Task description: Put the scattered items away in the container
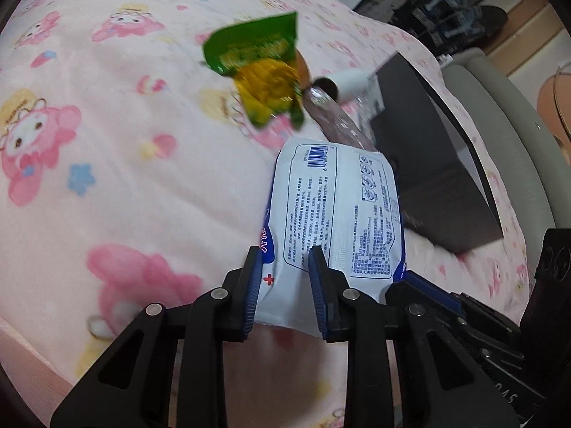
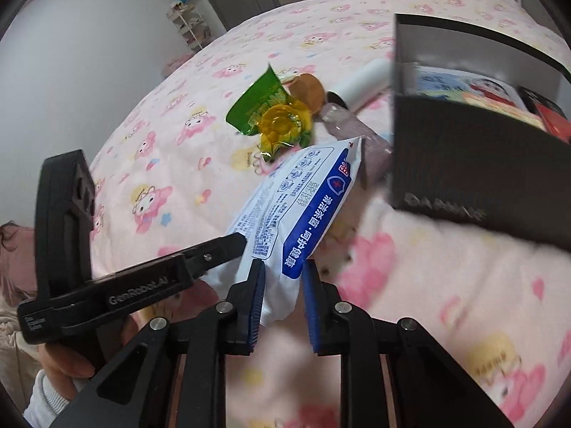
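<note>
We hold the white wipes pack (image 1: 335, 210) with both grippers. The left gripper (image 1: 283, 292) is closed on its near end, and the right gripper (image 2: 283, 296) pinches the same end, so the pack is lifted over the pink bed (image 1: 107, 142). The lower edge of the pack is hidden behind the fingers. The dark box (image 2: 474, 164) stands at the right, just beside the pack; its inside shows only partly, with some colourful packets. Farther away lie a green snack bag (image 2: 260, 103), a white tube (image 2: 357, 89) and a clear pinkish packet (image 2: 346, 125), partly covered by the pack.
</note>
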